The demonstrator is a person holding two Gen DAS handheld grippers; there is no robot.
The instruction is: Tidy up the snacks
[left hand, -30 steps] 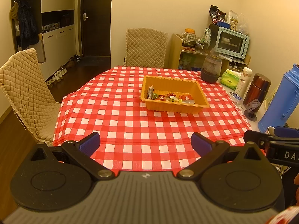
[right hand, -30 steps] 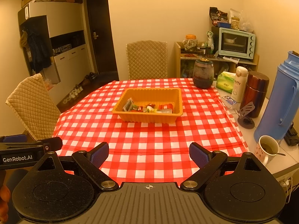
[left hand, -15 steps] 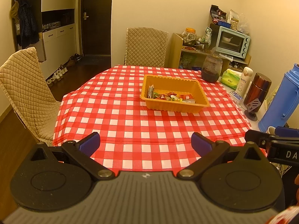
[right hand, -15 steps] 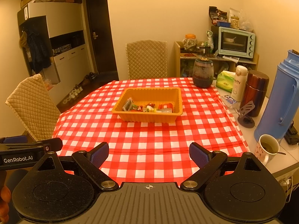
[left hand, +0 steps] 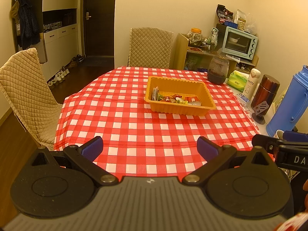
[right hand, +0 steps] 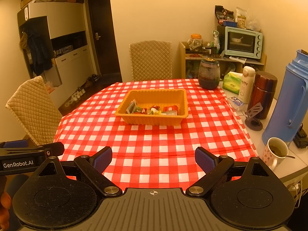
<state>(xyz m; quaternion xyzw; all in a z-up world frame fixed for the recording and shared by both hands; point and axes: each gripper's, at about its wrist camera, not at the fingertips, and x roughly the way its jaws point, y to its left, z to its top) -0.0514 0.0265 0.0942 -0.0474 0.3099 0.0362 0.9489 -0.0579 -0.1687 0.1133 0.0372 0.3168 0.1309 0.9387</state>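
Note:
An orange plastic tray point(left hand: 208, 106) stands on the red-and-white checked tablecloth point(left hand: 125, 123), past the table's middle. It holds several wrapped snacks point(left hand: 173, 99) along its near side. The tray also shows in the right wrist view point(right hand: 184, 107) with the snacks point(right hand: 154, 110). My left gripper point(left hand: 149, 148) is open and empty, held back over the table's near edge. My right gripper point(right hand: 153, 157) is open and empty, level with it to the right. Both are well short of the tray.
A dark glass jar point(right hand: 209, 75), tissue pack point(right hand: 232, 82), white bottle point(right hand: 245, 84), brown flask point(right hand: 264, 94), blue thermos point(right hand: 286, 100) and mug point(right hand: 275, 152) line the table's right side. Quilted chairs stand at the left point(left hand: 28, 96) and far end point(left hand: 151, 48).
Both grippers stay open and nearly still; the views have only drifted very slightly.

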